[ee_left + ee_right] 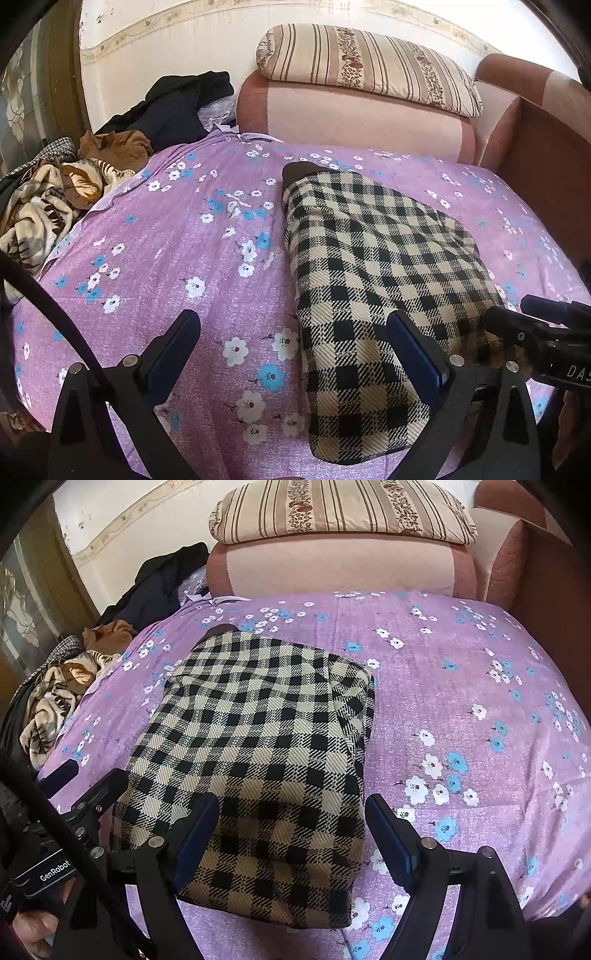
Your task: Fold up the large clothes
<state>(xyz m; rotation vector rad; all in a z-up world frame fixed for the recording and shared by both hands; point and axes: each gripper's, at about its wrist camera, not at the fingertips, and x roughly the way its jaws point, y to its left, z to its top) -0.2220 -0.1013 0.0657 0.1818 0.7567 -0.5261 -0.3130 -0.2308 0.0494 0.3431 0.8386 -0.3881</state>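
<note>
Both claws spread and empty over a checked garment already folded on the bed.

The right gripper point(291, 843) hangs released, the garment's near end between its jaws but ungripped; the left gripper point(293, 354) is equally spread, straddling the bundle's 9 o'clock edge. The checked garment point(258, 760) lies as a compact rectangle on the floral purple bedsheet point(461, 720), probably set down so the fold holds. At 12 o'clock a striped pillow point(340, 509); at 10 o'clock, a heap of unfolded clothes point(55, 199).
</note>
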